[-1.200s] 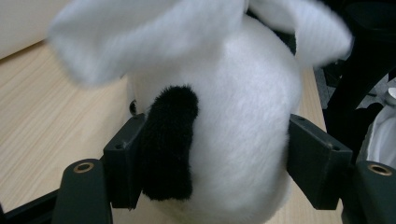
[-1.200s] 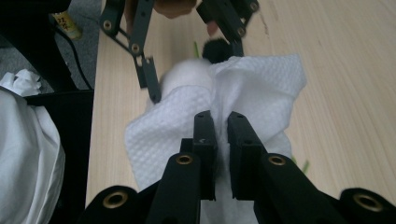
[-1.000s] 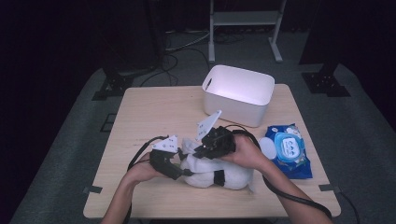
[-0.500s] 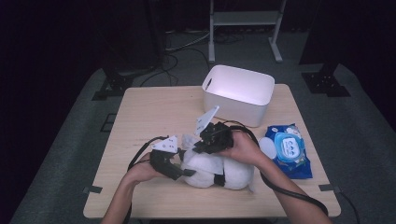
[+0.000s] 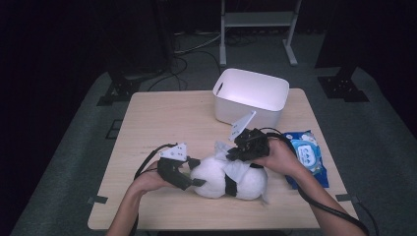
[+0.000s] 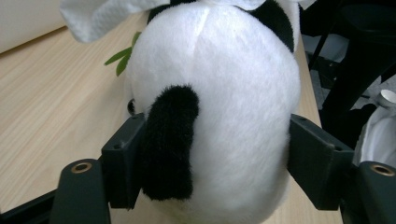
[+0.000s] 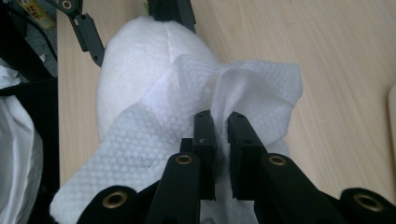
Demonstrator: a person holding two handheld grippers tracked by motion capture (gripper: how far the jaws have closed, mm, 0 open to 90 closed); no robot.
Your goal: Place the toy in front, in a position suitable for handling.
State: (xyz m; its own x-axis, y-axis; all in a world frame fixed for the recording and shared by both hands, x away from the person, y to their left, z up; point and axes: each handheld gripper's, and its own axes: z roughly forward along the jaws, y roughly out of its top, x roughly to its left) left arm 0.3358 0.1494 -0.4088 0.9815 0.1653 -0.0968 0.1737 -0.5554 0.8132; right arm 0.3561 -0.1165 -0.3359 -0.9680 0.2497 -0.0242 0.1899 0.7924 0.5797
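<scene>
While left gripper clamps the panda at table front, right gripper pinches the wipe on it.
Left jaws have just eased wider; keep the panda pinned, drag the wipe flat, short strokes.

A pale wooden counter fills the middle of the frame before me. On it rest a white bin at upper right, a blue wipes packet at the right edge, and a plush panda near the bottom centre.
</scene>
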